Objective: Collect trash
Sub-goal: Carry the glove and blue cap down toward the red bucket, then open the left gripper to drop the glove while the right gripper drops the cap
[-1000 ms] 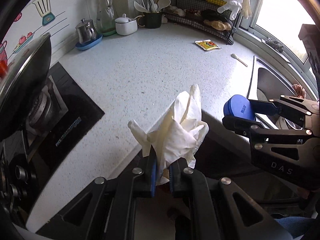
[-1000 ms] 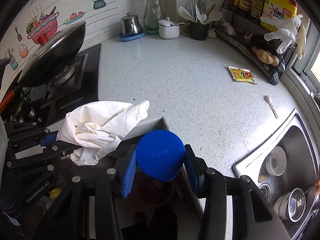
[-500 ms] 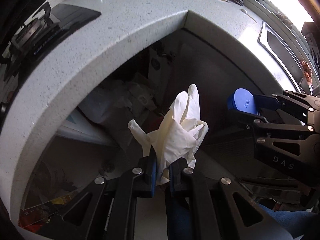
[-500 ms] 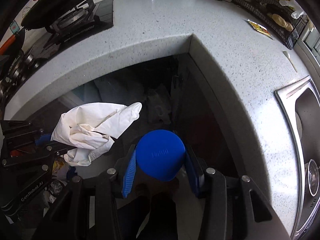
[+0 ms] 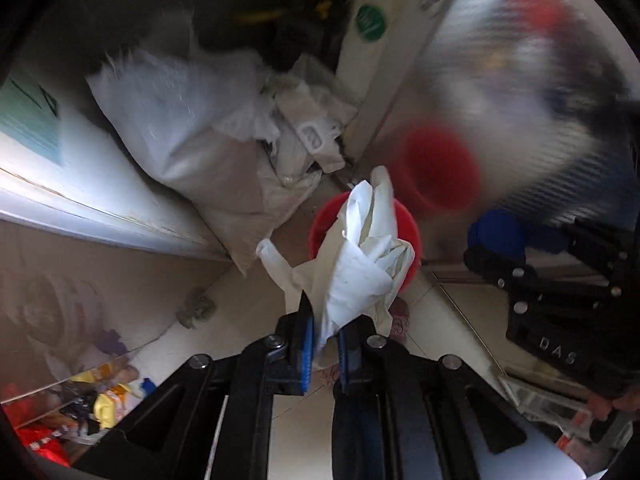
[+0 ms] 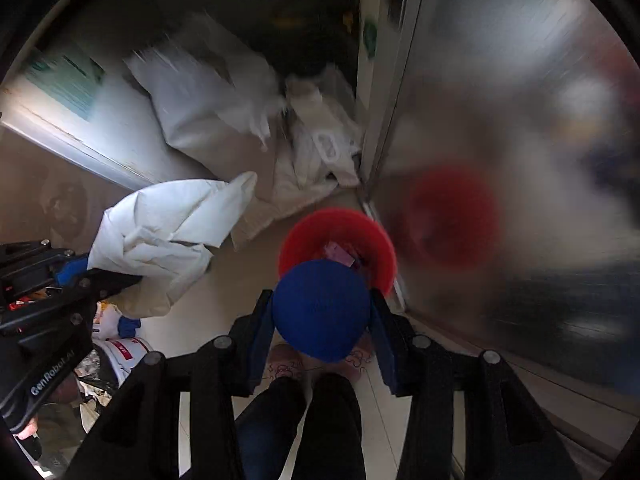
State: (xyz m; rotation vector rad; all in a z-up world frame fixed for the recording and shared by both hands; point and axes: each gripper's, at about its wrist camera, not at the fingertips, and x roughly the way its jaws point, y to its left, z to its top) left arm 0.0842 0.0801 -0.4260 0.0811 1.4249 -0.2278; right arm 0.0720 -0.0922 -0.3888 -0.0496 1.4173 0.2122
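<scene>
left tool point(image 5: 323, 340) grips white glove point(image 5: 356, 264) | right tool point(image 6: 322, 320) grips blue-capped bottle point(image 6: 322, 308) (above red bin point(image 6: 304, 236))

Left gripper point(image 5: 323, 338) pointing steeply down toward the floor, jaws nearly together and clamped on the cuff end of a crumpled white glove point(image 5: 356, 258), blue pads point(image 5: 307, 346) pressing it from both sides. Seen from the right wrist view at lower left, black body angled up to the right. Right gripper point(image 6: 322, 314) likewise aimed downward, jaws set wide apart and pinching a blue-capped container point(image 6: 322, 310) between the blue pads, cap facing the camera. Side by side, near each other but not touching. Person's dark-trousered legs point(image 6: 304, 424) directly below the right gripper.
</scene>
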